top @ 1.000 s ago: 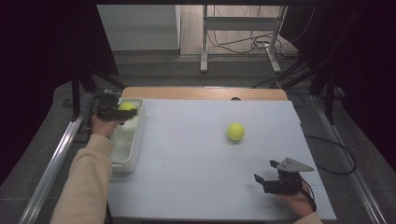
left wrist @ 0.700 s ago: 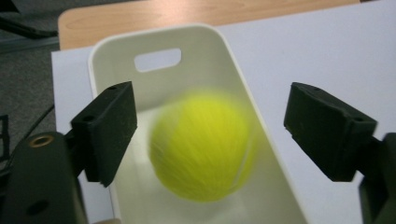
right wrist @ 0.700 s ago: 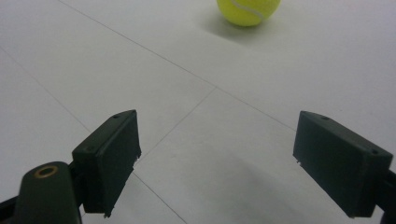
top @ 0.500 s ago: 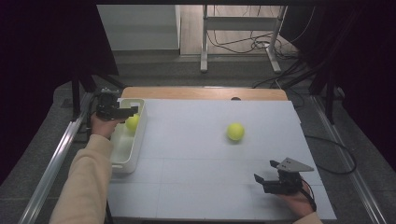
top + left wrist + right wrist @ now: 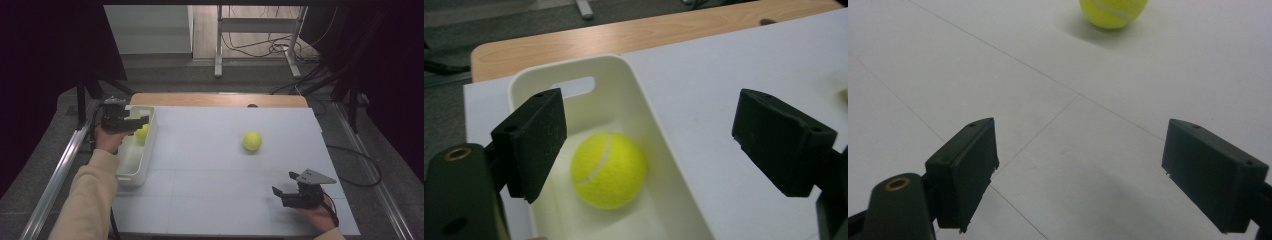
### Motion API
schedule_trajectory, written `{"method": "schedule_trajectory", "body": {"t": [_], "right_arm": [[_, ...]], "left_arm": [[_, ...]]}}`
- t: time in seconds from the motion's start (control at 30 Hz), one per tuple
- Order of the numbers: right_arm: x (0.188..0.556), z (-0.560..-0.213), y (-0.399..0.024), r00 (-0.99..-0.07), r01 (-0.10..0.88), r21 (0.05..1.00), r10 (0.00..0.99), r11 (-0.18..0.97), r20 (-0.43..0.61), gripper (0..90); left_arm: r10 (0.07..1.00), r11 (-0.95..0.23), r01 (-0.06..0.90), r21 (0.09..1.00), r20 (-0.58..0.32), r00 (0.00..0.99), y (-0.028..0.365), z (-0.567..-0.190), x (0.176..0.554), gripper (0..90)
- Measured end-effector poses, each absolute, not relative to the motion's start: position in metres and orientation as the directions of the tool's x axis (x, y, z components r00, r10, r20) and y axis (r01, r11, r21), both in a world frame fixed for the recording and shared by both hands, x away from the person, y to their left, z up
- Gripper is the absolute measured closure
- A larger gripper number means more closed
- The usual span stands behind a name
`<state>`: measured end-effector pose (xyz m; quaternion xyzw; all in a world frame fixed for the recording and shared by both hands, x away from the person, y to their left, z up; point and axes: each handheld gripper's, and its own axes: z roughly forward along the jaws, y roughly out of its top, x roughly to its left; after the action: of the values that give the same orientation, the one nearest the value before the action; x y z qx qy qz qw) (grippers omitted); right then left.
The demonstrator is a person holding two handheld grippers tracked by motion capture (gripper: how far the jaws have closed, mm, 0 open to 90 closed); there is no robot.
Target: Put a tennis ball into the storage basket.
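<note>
A big white sheet (image 5: 210, 170) covered most of the wooden table (image 5: 215, 99). The room around it was dark, with a grey floor (image 5: 165, 75) behind. A white bin (image 5: 136, 150) sat at the sheet's left edge. The left gripper (image 5: 134, 122) hung over it, its jaws just opened wide, and one yellow ball (image 5: 608, 170) lay inside, free. Another yellow ball (image 5: 252, 141) sat well apart on open sheet. The right gripper (image 5: 285, 184) rested near the front edge, jaws wide and empty.

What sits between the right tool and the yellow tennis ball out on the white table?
Nothing: bare white table separates the right tool from the yellow tennis ball, seen in the right gripper view.
</note>
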<state>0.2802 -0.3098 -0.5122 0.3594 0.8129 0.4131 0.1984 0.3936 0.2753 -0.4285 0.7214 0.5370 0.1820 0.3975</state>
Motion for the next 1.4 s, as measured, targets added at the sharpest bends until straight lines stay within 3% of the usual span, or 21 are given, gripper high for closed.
{"method": "schedule_trajectory", "body": {"t": [0.77, 1.4], "right_arm": [[0.28, -0.512, -0.31, -0.662, 0.419, 0.817, 0.75, 0.396, -0.024, 15.3], [0.28, -0.512, -0.31, -0.66, 0.42, 0.817, 0.751, 0.395, -0.023, 15.3]], "left_arm": [[0.867, -0.101, 0.562, 0.821, -0.205, 0.455, 0.263, -0.429, 0.366, 15.2], [0.809, -0.148, 0.495, 0.856, -0.183, 0.559, 0.234, -0.416, 0.347, 15.3]]}}
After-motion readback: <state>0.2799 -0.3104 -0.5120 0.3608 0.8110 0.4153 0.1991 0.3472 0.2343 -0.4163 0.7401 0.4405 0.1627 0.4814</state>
